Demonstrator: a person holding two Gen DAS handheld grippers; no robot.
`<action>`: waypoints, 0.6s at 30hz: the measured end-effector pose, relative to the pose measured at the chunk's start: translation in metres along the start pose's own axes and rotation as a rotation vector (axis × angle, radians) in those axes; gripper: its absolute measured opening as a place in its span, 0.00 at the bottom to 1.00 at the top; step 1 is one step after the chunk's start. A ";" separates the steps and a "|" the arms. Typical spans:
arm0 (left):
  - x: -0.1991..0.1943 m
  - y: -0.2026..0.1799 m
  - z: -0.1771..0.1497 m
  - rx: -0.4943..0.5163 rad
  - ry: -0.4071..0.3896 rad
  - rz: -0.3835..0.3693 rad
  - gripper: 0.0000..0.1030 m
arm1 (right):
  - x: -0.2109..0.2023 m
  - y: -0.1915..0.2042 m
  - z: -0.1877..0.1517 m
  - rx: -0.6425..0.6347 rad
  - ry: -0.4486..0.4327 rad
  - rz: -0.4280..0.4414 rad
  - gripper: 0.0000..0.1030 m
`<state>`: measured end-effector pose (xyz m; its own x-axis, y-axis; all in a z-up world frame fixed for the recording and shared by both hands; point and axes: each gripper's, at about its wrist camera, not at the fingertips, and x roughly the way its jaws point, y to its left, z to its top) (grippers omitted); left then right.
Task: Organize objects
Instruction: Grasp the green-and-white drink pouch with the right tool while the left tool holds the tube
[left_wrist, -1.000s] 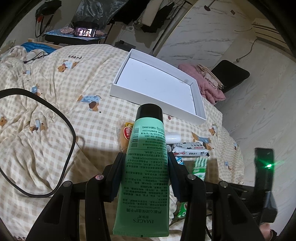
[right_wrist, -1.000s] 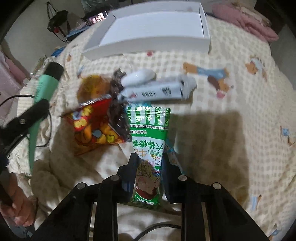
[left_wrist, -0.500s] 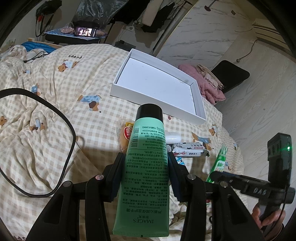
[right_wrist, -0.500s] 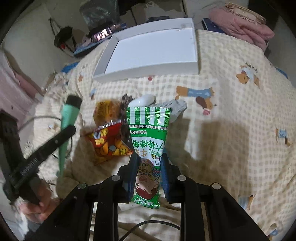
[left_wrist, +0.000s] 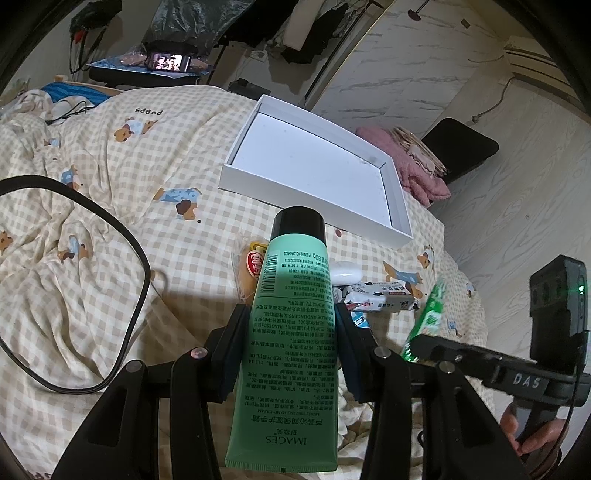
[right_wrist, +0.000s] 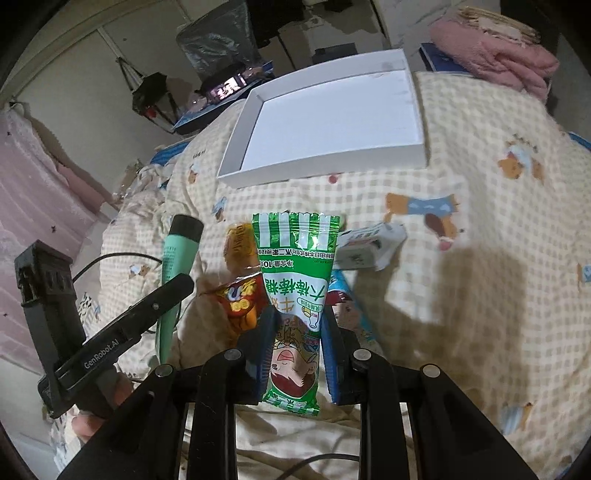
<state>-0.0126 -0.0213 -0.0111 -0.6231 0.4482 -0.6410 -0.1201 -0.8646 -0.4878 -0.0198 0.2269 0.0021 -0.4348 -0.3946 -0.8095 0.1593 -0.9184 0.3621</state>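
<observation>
Compared with a second ago, the right gripper (right_wrist: 297, 343) has lifted its green candy packet (right_wrist: 295, 291) off the bed (right_wrist: 498, 258), and the white box (right_wrist: 332, 125) at the bed's far edge now sits fuller in its view. In the left view the right gripper (left_wrist: 417, 341) has come in at the right edge, while the green tube (left_wrist: 291, 332) has not shifted.

Only the left wrist view shows the black cable (left_wrist: 92, 258) looping over the checked cover near the left edge, and the white oval item (left_wrist: 347, 271) beside the white wipes pack (left_wrist: 384, 301). Only the right wrist view shows the red snack bag (right_wrist: 242, 302) and the blue packet (right_wrist: 351, 314) lying under the lifted packet.

The left gripper (left_wrist: 291, 321) angles downward, jaws clamped on the tube's middle, black cap toward the box. The right gripper tips more steeply down, jaws pressed tight on the packet's lower half, above the pile near the bed's middle. A hand (right_wrist: 92, 421) grips the left tool's handle.
</observation>
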 end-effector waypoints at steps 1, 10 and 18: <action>0.000 0.000 0.000 0.000 0.001 -0.001 0.48 | 0.003 0.001 -0.001 -0.002 0.006 0.002 0.24; 0.008 0.004 0.001 -0.012 0.030 0.008 0.48 | 0.015 -0.003 -0.002 0.003 0.050 0.064 0.24; -0.008 0.018 0.010 -0.082 -0.042 -0.050 0.48 | 0.016 -0.002 0.010 0.036 0.062 0.163 0.24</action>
<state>-0.0173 -0.0426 -0.0091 -0.6499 0.4791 -0.5899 -0.0897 -0.8192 -0.5665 -0.0361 0.2221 -0.0070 -0.3503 -0.5399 -0.7654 0.1910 -0.8412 0.5059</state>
